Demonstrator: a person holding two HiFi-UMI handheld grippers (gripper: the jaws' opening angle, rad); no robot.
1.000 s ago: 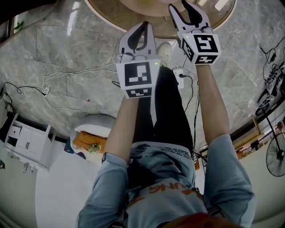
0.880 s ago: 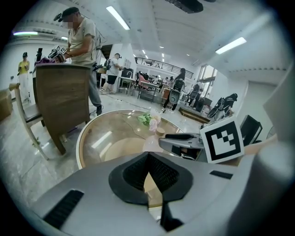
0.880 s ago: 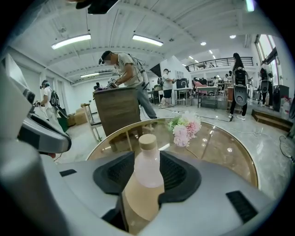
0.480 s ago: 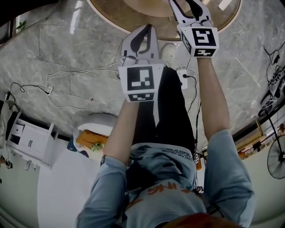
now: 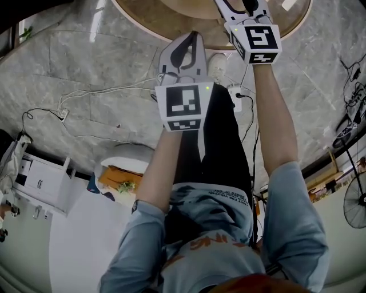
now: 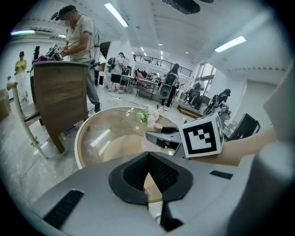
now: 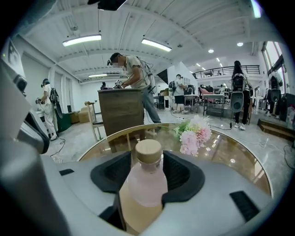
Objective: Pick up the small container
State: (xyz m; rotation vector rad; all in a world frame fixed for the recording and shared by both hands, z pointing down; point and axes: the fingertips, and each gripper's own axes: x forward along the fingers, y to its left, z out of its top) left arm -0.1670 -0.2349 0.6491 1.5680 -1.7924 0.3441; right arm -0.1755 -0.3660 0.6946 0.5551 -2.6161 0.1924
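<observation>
Head view, my left gripper (image 5: 194, 35): held just short of the round glass table (image 5: 150, 27), over the floor beside its rim. The fingers are clenched on nothing, because this hand has no job yet.
Head view, my right gripper (image 5: 243, 4): reaching in over the table's edge, its fingertips cut off by the frame.
Left gripper view, my pads: pressed tip to tip with nothing between them, pointing at the table's near rim.
Left gripper view, right gripper: out over the tabletop and aimed inward, toward the pink flowers (image 6: 148, 116) lying nearer the table's middle.
Right gripper view, small container: a pale pink bottle (image 7: 143, 179) with a wooden cap (image 7: 148, 150), upright on the table near its edge.
Right gripper view, my fingers: they have just been opening and stand released, one pad on each side of the bottle's neck. I judge they are spread wide to clear the bottle before closing.
</observation>
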